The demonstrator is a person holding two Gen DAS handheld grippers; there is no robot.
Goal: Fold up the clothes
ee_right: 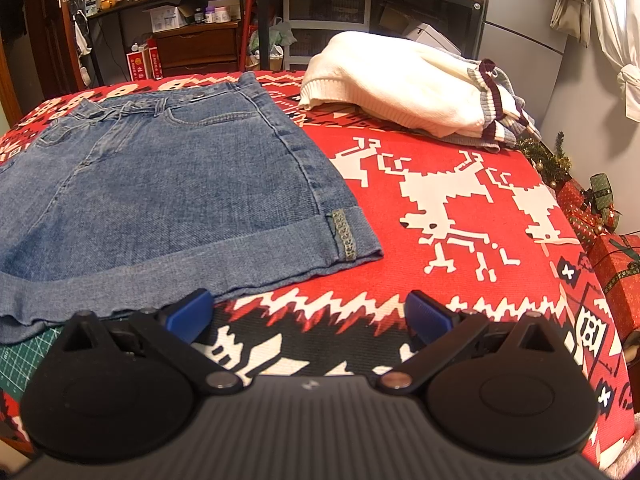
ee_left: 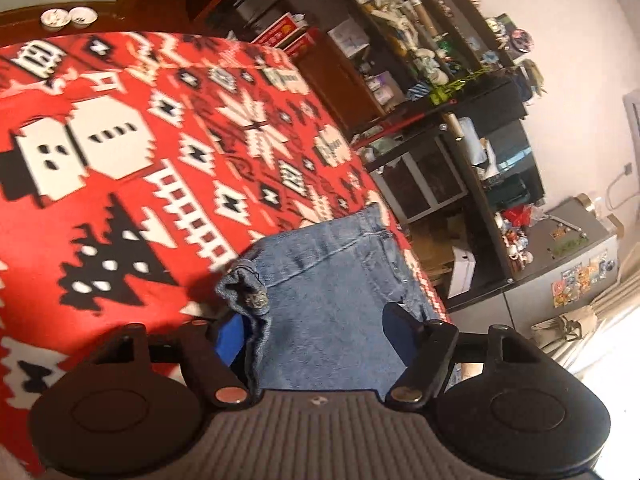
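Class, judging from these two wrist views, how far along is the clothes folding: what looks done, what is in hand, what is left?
Done: the denim shorts lie flat on the red patterned cloth, unfolded. In hand: the left gripper has denim between its fingers; pads don't visibly press. The right gripper is open, empty. Left: fold the shorts, then the white sweater heaped behind.

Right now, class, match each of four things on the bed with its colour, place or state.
Things:
1. denim shorts
2. sweater
3. blanket
4. right gripper

Descriptions:
A. cream, heaped at the far edge
B. open, nothing between its fingers
C. blue, lying flat
D. red, with white reindeer

Pairs: 1-C, 2-A, 3-D, 4-B
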